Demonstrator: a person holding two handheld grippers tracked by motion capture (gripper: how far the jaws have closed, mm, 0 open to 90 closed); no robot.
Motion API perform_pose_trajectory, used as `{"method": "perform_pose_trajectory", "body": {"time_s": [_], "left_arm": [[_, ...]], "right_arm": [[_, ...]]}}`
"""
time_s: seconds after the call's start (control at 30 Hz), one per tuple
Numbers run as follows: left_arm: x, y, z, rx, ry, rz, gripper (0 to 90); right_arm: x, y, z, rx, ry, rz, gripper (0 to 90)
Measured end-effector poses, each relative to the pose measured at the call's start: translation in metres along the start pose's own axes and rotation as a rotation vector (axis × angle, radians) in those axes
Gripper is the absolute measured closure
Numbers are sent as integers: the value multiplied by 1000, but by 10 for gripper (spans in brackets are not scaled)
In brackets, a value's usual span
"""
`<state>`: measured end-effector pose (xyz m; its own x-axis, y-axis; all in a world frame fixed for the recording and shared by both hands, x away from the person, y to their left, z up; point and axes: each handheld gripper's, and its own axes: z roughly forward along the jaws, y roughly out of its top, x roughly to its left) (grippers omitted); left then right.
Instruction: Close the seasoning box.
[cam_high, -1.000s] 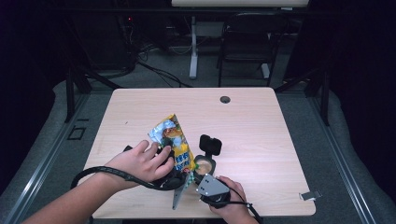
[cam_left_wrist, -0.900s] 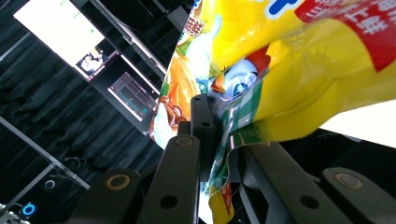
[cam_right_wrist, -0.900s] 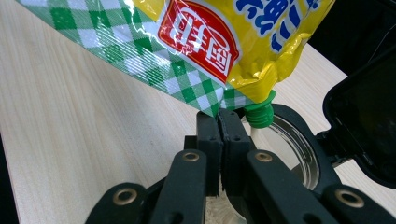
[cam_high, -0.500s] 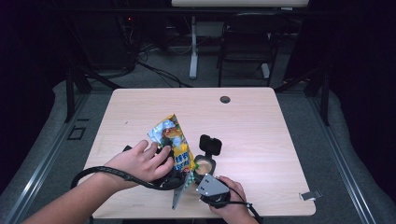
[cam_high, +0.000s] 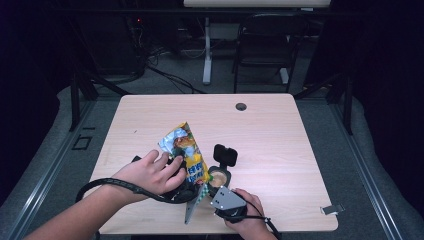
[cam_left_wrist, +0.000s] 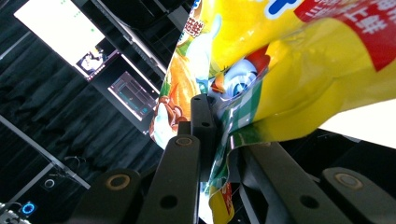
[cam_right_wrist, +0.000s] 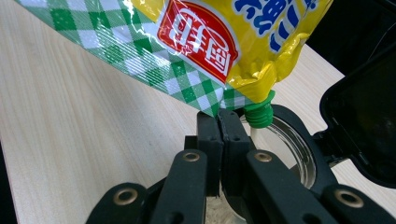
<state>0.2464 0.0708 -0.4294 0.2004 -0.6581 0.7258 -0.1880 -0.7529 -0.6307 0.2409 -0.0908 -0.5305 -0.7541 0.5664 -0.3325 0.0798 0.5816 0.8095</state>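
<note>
Hands come in from the near side of the table (cam_high: 280, 125), each with a gripper, and both grippers hold the same yellow pouch (cam_high: 186, 150). The left gripper (cam_left_wrist: 219, 135) has its jaws squeezed tight on the pouch, with the shiny foil pinched flat between them. From this gripper the pouch rises up and spreads out above the jaws, with bright pictures on it. The left hand (cam_high: 150, 172) wraps around this gripper, and its black cable (cam_high: 115, 184) loops back along the arm. The right gripper (cam_right_wrist: 220, 122) also has its jaws pressed together, and it nips the green checked corner of the pouch right at its tips. Just beside those tips, a little to one side, sits the green spout (cam_right_wrist: 258, 113) of the pouch, pointing down. A thin pale stream (cam_right_wrist: 254, 136) runs from the spout. Right under the spout, just past the right gripper's jaws, stands a round jar (cam_right_wrist: 299, 149) with a clear rim. The jar's black lid (cam_right_wrist: 362, 135) is flipped open and stands up on the far side of the jar. In the high view the jar (cam_high: 219, 176) sits between the two grippers, and the right hand (cam_high: 247, 217) is close to the table's near edge.
</note>
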Motion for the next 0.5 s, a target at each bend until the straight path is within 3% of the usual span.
{"method": "perform_pose_trajectory", "body": {"time_s": [0.17,0.27,0.5], "left_arm": [[-2,-1,2,-8,-8,-19,875],[-5,-4,4,-25,-14,-54,875],[-11,-5,6,-26,-37,-75,876]], "right_arm": [[0,0,0,0,-2,2,891],[0,0,-1,-2,-5,1,892],[0,-1,-1,14,-11,-6,897]]}}
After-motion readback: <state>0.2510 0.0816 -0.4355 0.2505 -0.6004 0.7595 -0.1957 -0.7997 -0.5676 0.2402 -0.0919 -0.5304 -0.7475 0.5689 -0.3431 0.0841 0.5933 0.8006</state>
